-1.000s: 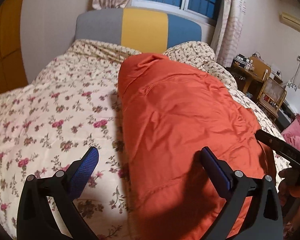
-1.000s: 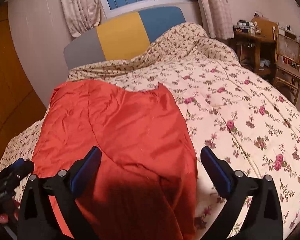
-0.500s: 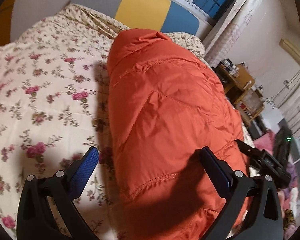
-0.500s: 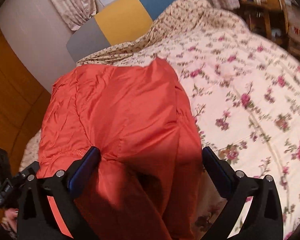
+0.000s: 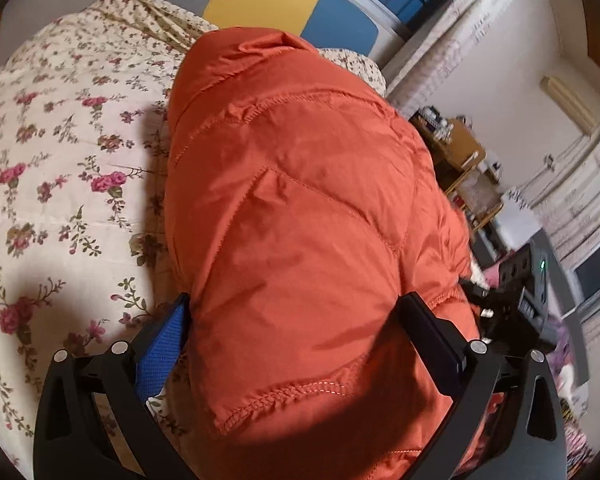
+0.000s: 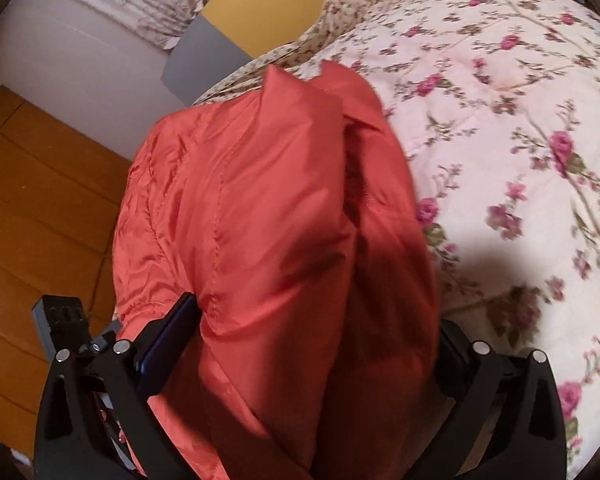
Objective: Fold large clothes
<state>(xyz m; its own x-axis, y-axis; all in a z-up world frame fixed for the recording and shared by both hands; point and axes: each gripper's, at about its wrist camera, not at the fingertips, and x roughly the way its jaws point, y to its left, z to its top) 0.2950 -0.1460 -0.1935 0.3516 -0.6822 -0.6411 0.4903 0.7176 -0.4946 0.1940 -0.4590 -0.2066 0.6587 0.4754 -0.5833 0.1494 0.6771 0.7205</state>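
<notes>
Jacket (image 5: 300,220), one, orange and quilted, centre frame on one floral bed (image 5: 52,152), two grippers, left gripper (image 5: 300,332) spread wide around it, right gripper (image 6: 312,340) just narrowing, pads against its bunched folds.

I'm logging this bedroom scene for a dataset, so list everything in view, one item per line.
Padded jacket: one, orange, lying lengthwise on the bed, its near end between both grippers' jaws.
Quilt: one, cream with pink roses, covering the bed.
Headboard: one, grey, yellow and blue panels, at the bed's far end.
Curtains: pale patterned, by the window.
Desk: one, wooden, cluttered, beside the bed.
Wooden floor: orange-brown, beside the bed.
Left gripper: black, blue pads, jaws wide around the jacket.
Right gripper: black, jaws just closing on the jacket.
</notes>
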